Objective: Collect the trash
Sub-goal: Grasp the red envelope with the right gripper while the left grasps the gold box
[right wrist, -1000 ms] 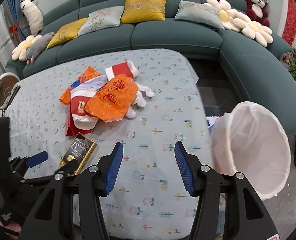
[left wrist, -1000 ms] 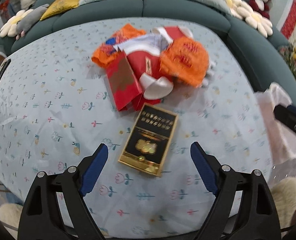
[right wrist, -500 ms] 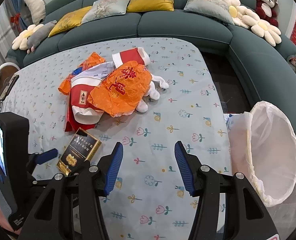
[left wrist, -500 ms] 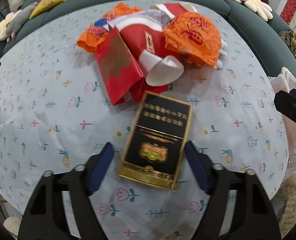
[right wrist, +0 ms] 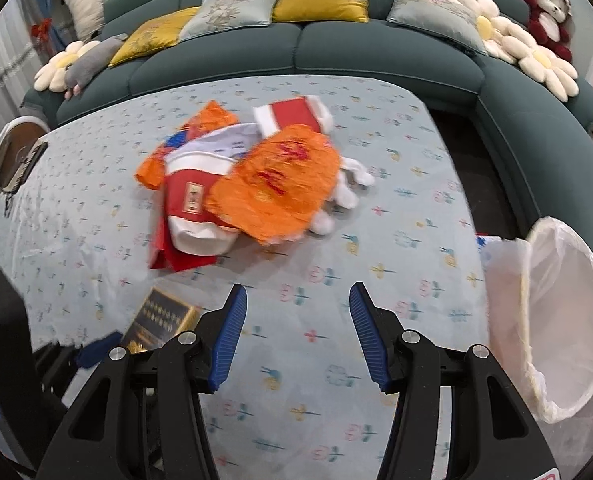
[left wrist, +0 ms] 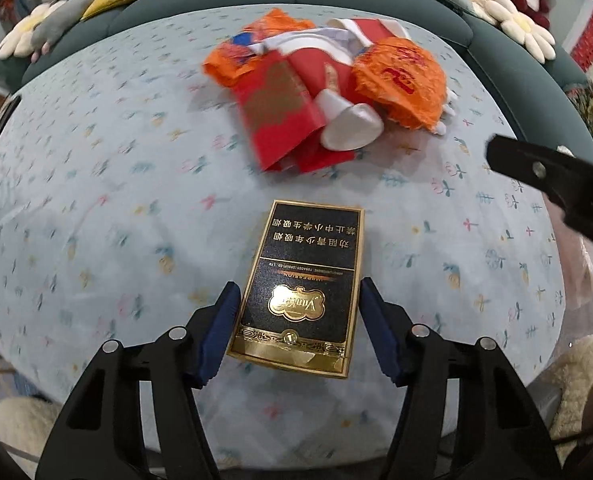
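Observation:
A black and gold cigarette box (left wrist: 304, 280) lies flat on the flowered tablecloth (left wrist: 96, 208). My left gripper (left wrist: 299, 286) straddles its near half. The jaws are closing, and the blue pads (left wrist: 220, 328) stand just beside the long edges without clearly pressing. Beyond the box is a heap of trash: an orange wrapper (left wrist: 400, 84), a red packet (left wrist: 280, 108) and a white paper cup (left wrist: 348, 128). My right gripper (right wrist: 297, 296) hovers open over bare cloth with nothing between its fingers. From there, the box (right wrist: 162, 314) sits to its left and the orange wrapper (right wrist: 280, 188) ahead.
A waste bin with a white liner (right wrist: 556, 320) stands off the table's right edge. A teal sofa (right wrist: 376, 52) with cushions and plush toys curves around the far side. A dark device (right wrist: 24, 164) lies at the table's left edge. The right gripper's black body (left wrist: 556, 184) juts in at right.
My left gripper came down over the cigarette box and its jaws narrowed to the box's sides. My right gripper drifted over the table, so the bin slid toward the right edge of its view.

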`<state>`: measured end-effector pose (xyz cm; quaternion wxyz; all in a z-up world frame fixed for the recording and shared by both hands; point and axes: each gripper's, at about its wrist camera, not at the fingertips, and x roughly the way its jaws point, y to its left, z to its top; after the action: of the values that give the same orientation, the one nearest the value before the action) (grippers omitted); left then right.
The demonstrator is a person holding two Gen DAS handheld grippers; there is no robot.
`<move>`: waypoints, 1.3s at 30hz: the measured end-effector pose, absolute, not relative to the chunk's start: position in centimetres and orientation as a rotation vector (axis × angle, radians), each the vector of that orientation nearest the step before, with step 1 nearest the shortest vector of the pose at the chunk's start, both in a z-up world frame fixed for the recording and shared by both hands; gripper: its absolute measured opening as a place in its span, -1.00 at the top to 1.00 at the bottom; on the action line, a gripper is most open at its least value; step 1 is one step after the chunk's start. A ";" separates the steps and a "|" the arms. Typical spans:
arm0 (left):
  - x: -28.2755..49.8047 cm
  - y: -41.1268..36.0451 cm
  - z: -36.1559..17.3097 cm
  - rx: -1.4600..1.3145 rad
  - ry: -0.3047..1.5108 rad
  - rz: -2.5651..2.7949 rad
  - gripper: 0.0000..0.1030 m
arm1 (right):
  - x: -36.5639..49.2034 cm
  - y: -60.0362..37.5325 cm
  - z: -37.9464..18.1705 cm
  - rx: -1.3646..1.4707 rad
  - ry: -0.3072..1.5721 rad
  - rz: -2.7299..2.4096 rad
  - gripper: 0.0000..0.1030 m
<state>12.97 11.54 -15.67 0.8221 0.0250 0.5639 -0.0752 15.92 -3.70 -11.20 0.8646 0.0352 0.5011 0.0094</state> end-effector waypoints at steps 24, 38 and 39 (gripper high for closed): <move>17.7 21.9 -13.0 -0.173 1.132 0.038 -0.09 | 23.2 5.9 -14.6 0.024 1.121 0.182 0.40; 18.1 21.3 -12.5 -0.180 1.124 0.020 -0.04 | 21.8 6.7 -13.3 0.070 1.103 0.290 0.92; 18.0 21.2 -12.3 -0.184 1.118 0.013 0.44 | 21.6 6.6 -12.9 0.074 1.095 0.293 0.92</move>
<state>17.97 21.18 -12.26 0.8438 -0.0872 0.5295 0.0062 21.62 6.63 -12.89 0.8430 0.0348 0.5185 0.1388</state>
